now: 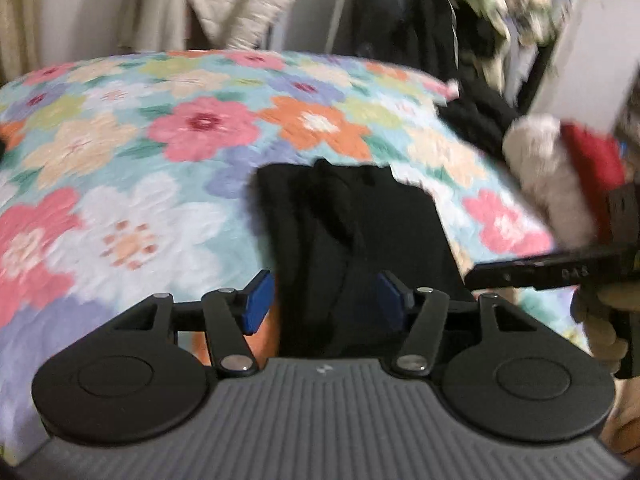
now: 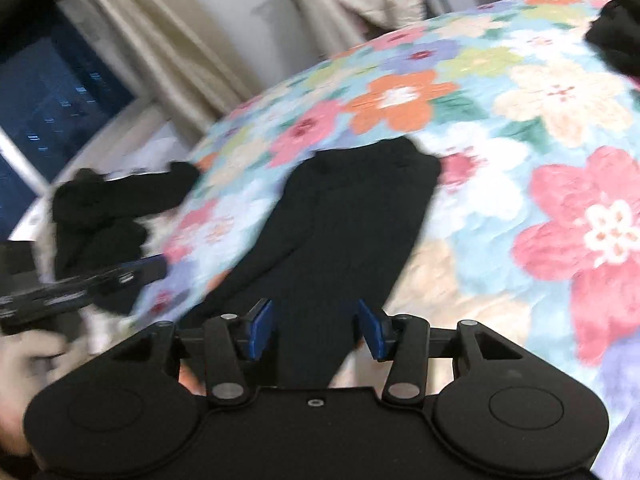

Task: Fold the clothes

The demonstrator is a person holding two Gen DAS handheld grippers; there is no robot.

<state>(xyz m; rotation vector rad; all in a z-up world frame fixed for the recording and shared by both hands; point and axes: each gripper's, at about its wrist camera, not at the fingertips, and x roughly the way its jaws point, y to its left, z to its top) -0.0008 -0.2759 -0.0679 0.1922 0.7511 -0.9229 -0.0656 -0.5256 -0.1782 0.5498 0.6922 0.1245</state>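
Both sets of jaws stand parted, and neither one is pinching cloth: the left gripper (image 1: 324, 300) hangs with its blue pads either side of the black garment (image 1: 352, 232), clear of it, and the right gripper (image 2: 316, 330) does the same from the other side. That garment, folded into a long narrow strip, lies flat on the flowered bedspread (image 1: 160, 140), running from six o'clock up toward twelve in each wrist view, its far end squared off near the middle of the bed. Everything is smeared with motion, so fine creases cannot be read. By my reading, a fold has been laid down and let go, and both hands are between grips. Next comes a fresh hold, I would say: each gripper needs to find an end or corner of the strip, close on all the layers together, and carry it over without dragging the bottom layer askew on that soft quilt. Out at three o'clock in the left view the right gripper shows as a dark bar, with a cream and red bundle (image 1: 560, 168) behind it. At nine o'clock in the right view more black clothing (image 2: 100, 216) sits heaped by the bed's edge, waiting its turn, with pale curtains (image 2: 160, 40) beyond.
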